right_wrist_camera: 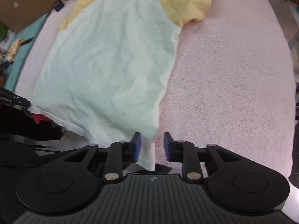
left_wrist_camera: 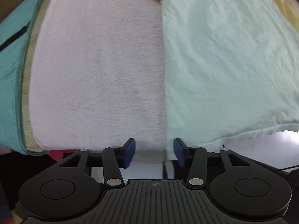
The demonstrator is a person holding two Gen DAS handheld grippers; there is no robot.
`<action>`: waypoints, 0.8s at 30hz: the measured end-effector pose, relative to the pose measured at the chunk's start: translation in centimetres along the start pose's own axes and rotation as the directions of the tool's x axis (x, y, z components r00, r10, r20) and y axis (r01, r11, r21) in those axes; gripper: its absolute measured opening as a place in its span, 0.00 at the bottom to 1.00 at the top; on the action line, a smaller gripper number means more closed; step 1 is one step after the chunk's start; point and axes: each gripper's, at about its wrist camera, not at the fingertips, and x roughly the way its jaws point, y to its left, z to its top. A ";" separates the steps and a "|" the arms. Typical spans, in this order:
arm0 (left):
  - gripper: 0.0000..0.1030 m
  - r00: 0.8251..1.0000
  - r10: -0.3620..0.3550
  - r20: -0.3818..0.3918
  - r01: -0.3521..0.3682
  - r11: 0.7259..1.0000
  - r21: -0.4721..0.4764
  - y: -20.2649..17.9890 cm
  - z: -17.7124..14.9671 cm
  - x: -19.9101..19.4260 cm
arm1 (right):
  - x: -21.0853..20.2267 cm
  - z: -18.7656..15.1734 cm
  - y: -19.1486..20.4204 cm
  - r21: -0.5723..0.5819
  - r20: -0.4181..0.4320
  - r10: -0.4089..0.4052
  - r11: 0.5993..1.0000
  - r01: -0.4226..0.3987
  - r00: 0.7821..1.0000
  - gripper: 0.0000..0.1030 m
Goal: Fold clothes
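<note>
Currently the t-shirt (right_wrist_camera: pixel 104 61) lies flat on the pink towel (right_wrist_camera: pixel 224 74) that covers the tabletop, mint body with yellow sleeves (right_wrist_camera: pixel 188 5), collar end far from both cameras, hem toward the near edge. Fabric is lightly wrinkled.

Right gripper (right_wrist_camera: pixel 151 147): jaws released, blue pads (right_wrist_camera: pixel 137 145) apart. The shirt's near hem corner hangs over the towel edge and sits in the gap, against the left-hand pad; not pinched.

Left gripper (left_wrist_camera: pixel 154 152): jaws released too, pads (left_wrist_camera: pixel 130 153) apart, poised at the near edge of the towel right where the shirt's side edge meets bare towel. The hem corner drops just inside the right-hand pad; cannot tell whether it touches.

In the left wrist view, the shirt fills the right half, bare towel the middle, and a teal garment (left_wrist_camera: pixel 13 74) lies along the far left, over the towel's edge. Cardboard boxes (right_wrist_camera: pixel 24 5) stand beyond the far left corner in the right wrist view.
</note>
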 end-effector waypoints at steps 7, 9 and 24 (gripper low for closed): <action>0.70 0.985 -0.029 0.168 0.049 0.992 -0.114 1.8 2.3 -3.4 | -2.2 1.6 -3.0 0.154 0.154 0.012 0.987 -0.036 0.988 0.24; 0.71 0.977 -0.060 0.202 0.083 0.991 -0.108 0.6 4.4 -2.9 | -2.5 3.5 -2.7 0.149 0.214 0.015 0.988 -0.048 0.977 0.23; 0.71 0.950 -0.167 0.263 0.146 0.984 0.097 -9.9 16.7 0.4 | 1.1 14.8 -10.4 0.450 0.397 -0.038 0.879 -0.159 0.917 0.41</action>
